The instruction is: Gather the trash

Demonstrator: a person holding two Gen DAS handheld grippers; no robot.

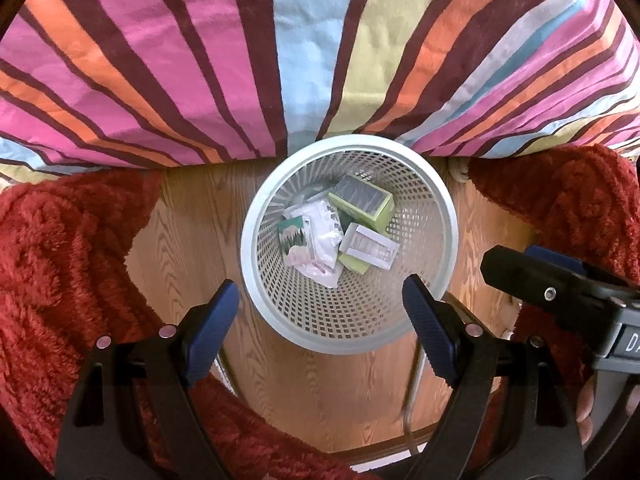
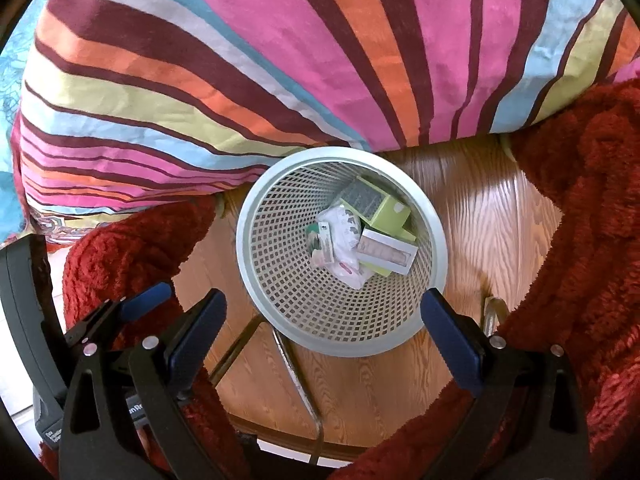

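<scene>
Both grippers hang above a white mesh wastebasket (image 1: pixel 348 340) that stands on a wood-grain floor (image 1: pixel 320 400), hard against the edge of a striped bedcover (image 1: pixel 200 60). The left gripper (image 1: pixel 320 316) has its blue-padded fingers spread wide with nothing between them, the basket's near rim showing in the gap. The right gripper (image 2: pixel 324 314) is likewise spread wide and empty, its fingers framing the same rim.

The trash lies at the bottom of the basket: a green box (image 1: pixel 364 202) with a grey striped face, tilted against the far wall; a small white box (image 1: pixel 370 246) with a pale window, lying across the green one's lower corner; crumpled white wrappers (image 1: pixel 320 236); and a green printed packet (image 1: pixel 294 236) partly tucked under them. Print on all of these is too small to read, and whatever lies beneath the pile is hidden.

Red fuzzy fabric (image 1: pixel 60 260) fills both sides of each view and is cut off at the edges, so its full shape cannot be told. Thin metal legs (image 2: pixel 296 376) cross the floor below the basket, running out of sight at the bottom. In the left view the right gripper's body intrudes at the right edge, with lettering cut off
</scene>
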